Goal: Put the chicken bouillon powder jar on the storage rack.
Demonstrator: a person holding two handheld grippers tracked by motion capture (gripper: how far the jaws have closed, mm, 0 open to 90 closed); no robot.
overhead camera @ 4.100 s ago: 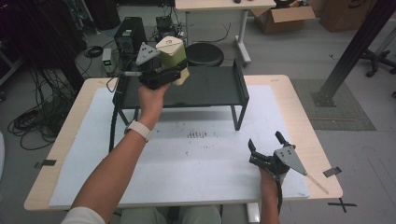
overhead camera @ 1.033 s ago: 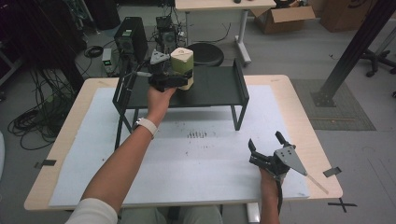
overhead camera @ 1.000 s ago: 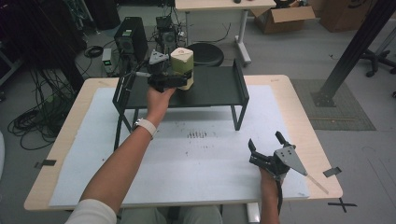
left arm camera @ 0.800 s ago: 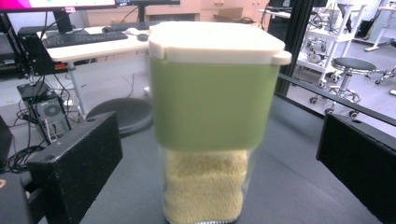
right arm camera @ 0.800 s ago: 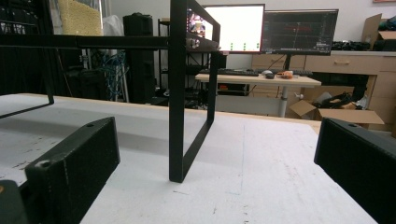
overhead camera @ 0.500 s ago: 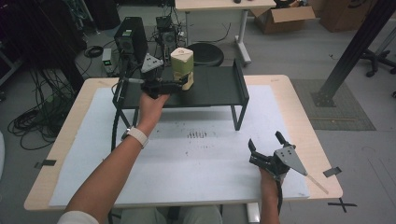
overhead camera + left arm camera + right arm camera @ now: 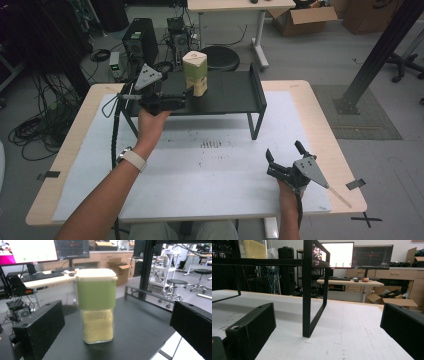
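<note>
— Canister [image 7: 195, 73] of yellow grain, cream lid and green band: where does it stand now?

— Upright on the black shelf [image 7: 227, 95], toward the shelf's left end, resting on its own base. In the left gripper view the canister [image 7: 96, 305] stands free on the dark deck, with nothing touching it.

— And the left gripper [image 7: 176, 102]?

— Just in front of the canister at the shelf's near-left edge, jaws spread wide. In its own view the two black jaws stand well apart on either side of the canister, clear of its walls. So I judge the placing done: the canister is set on the shelf and let go.

— What about the right gripper [image 7: 286, 161]?

— Well apart from the shelf, low over the white table [image 7: 240, 190] on the near right side. Its jaws are spread too and pinch nothing; its view looks along the tabletop at the shelf's black leg [image 7: 307, 290].

— Anything left to do, then?

— Little, by my reading. The left hand [image 7: 150, 122] needs to draw back from the shelf without knocking the canister, which is tall and narrow and could tip if a jaw clips it. Whether more things belong on the shelf I cannot tell.
</note>
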